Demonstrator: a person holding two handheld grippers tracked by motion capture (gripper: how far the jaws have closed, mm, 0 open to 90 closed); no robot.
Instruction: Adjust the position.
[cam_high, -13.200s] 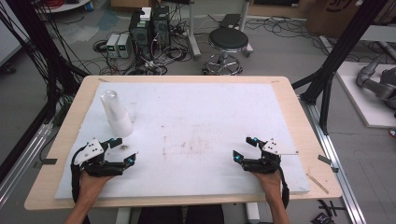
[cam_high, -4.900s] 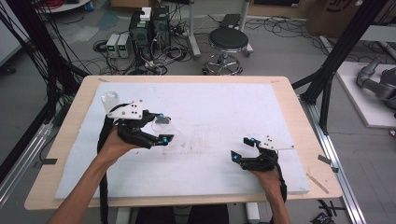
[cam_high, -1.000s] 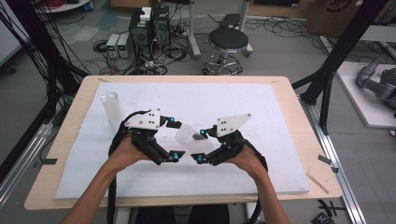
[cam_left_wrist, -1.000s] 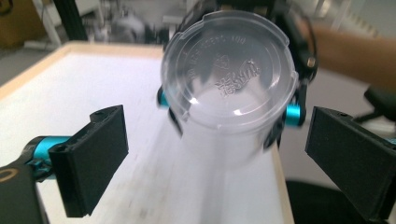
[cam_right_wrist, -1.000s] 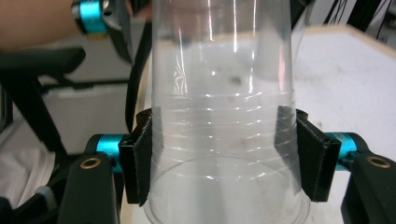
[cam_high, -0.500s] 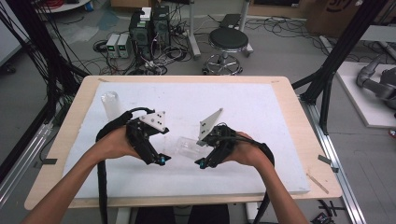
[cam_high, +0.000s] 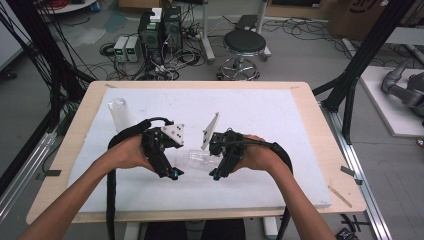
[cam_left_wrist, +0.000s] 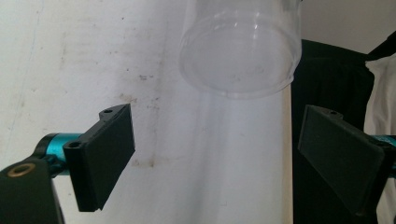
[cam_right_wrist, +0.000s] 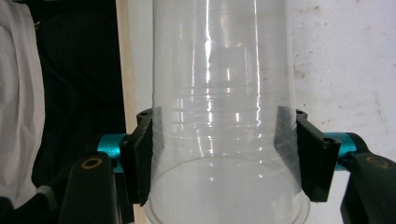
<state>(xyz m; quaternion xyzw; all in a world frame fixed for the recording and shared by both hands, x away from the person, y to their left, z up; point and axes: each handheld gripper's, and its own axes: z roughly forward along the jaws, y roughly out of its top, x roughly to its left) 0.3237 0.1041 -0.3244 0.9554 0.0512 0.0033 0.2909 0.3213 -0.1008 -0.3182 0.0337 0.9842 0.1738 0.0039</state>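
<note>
Cup: a clear plastic cup (cam_high: 201, 160) lies sideways in the air, just above the white mat (cam_high: 280, 125), between the two hands near the front middle of the table (cam_high: 320, 130).

Right gripper: the right gripper (cam_high: 216, 172) is clamped on the clear plastic cup. In the right gripper view its two black pads (cam_right_wrist: 142, 156) press on both sides of the cup (cam_right_wrist: 224, 116), close to the wide rim end.

Left gripper: the left gripper (cam_high: 175, 175) has its jaws apart. In the left gripper view the round bottom of the cup (cam_left_wrist: 240, 51) floats in front of the jaws, and the black pads (cam_left_wrist: 105, 156) do not touch it. The jaws have just been closing a little, but nothing is between them.

Hands: the person's left hand (cam_high: 127, 152) and right hand (cam_high: 257, 157) hold the grippers close together, tips pointing toward each other.

Cup stack: a second clear cup stack (cam_high: 120, 114) stands upright at the back left of the mat, well apart from the hands.

Mat: it is white with small dark smudges.
</note>
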